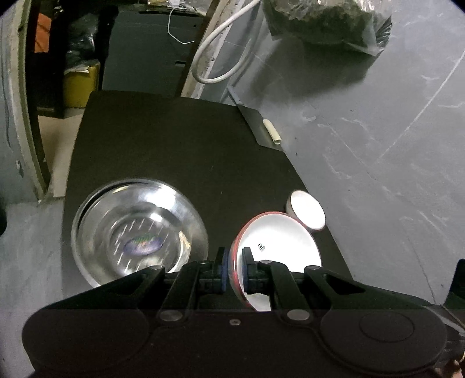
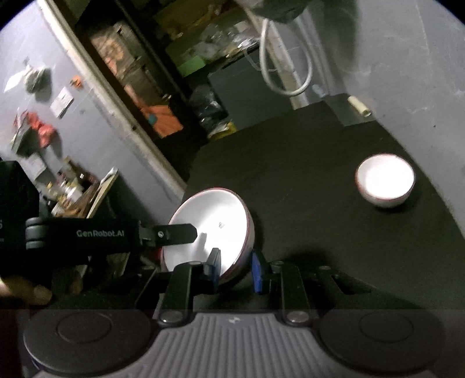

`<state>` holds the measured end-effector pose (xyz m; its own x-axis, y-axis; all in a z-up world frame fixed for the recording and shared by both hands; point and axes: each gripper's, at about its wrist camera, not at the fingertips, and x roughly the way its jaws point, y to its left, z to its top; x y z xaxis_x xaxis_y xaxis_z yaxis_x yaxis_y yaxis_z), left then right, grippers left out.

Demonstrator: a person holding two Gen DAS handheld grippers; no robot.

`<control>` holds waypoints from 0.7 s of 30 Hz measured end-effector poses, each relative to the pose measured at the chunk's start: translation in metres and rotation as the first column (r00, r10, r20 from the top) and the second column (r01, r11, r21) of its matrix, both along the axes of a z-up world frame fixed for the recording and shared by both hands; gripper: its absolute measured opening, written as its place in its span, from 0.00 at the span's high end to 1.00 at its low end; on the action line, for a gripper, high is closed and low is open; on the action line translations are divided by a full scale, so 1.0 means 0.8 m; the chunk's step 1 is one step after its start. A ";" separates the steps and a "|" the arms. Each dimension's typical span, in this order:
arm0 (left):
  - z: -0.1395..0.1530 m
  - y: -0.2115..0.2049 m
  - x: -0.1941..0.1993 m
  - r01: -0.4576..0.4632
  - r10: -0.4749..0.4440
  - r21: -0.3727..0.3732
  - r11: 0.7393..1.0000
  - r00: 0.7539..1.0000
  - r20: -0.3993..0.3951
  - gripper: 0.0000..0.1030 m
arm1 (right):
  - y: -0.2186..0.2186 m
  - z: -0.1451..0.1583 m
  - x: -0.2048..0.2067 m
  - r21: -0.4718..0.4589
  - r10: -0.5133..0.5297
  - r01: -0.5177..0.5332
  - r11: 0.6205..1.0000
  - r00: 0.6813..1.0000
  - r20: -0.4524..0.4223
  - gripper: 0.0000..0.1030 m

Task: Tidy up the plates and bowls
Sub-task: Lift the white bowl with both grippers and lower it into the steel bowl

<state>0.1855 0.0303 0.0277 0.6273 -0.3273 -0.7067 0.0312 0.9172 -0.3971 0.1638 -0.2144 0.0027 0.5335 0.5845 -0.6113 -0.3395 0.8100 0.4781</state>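
Note:
In the left wrist view my left gripper (image 1: 234, 269) is shut on the rim of a white bowl with a red rim (image 1: 279, 250), held tilted above the black table (image 1: 174, 145). A steel bowl (image 1: 136, 232) sits on the table to its left. A small white bowl (image 1: 306, 209) stands behind the held one. In the right wrist view my right gripper (image 2: 235, 269) has its jaws on either side of the same red-rimmed bowl's (image 2: 209, 229) rim, a gap showing at the right pad. The left gripper's finger (image 2: 174, 234) grips its far side. The small bowl (image 2: 385, 180) stands far right.
A grey board with a small roll (image 1: 271, 130) lies at the table's far right edge. A white cable (image 1: 221, 52) hangs behind. A plastic bag (image 1: 328, 23) sits on the grey floor. Shelves with clutter (image 2: 72, 189) are to the left.

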 end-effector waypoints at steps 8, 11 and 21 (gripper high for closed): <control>-0.013 0.039 -0.058 -0.015 0.014 -0.063 0.998 1.000 -0.019 0.90 | 0.042 0.009 -0.053 -0.071 0.117 -0.120 0.990 0.992 -0.042 0.74; -0.021 0.047 -0.074 -0.004 0.001 -0.070 0.998 0.999 -0.041 0.90 | 0.055 0.010 -0.067 -0.104 0.147 -0.153 0.983 0.987 -0.060 0.74; -0.052 0.056 -0.107 0.052 -0.062 -0.072 0.996 0.987 -0.150 0.90 | 0.075 -0.014 -0.099 -0.157 0.175 -0.203 0.966 0.969 -0.176 0.74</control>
<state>0.0998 0.0751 -0.0142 0.4934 -0.4101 -0.7671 0.0173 0.8863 -0.4627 0.0845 -0.1546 -0.0083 0.3105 0.5437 -0.7797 -0.4252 0.8131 0.3976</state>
